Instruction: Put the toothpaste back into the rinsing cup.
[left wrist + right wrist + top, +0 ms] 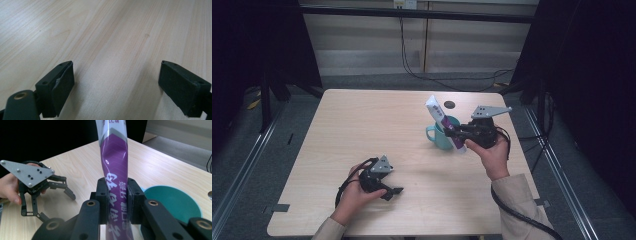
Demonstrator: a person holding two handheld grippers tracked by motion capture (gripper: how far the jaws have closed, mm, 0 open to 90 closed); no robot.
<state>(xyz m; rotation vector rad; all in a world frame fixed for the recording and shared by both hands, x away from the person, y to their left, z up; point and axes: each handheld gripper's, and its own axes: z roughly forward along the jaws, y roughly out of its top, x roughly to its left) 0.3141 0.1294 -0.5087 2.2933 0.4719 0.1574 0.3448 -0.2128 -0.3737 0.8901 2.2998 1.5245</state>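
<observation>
Table (362, 130): light wood; the high view takes in its whole top.
Mug (443, 135): teal, handle toward the left, standing right of centre.
Tube (445, 125): purple and white (toothpaste-like), tilted just above the mug; the right gripper view alone shows its printed lettering.
Right gripper (117, 195): jaws clamped on the tube, hand raised.
Left gripper (116, 85): jaws wide apart, holding nothing, low over bare wood.

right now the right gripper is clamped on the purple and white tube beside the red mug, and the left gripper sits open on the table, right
Not quite: the mug is teal, not red, as the high view shows. The rest holds: the right gripper is clamped on the purple and white tube, and the left gripper sits open on the table.
</observation>
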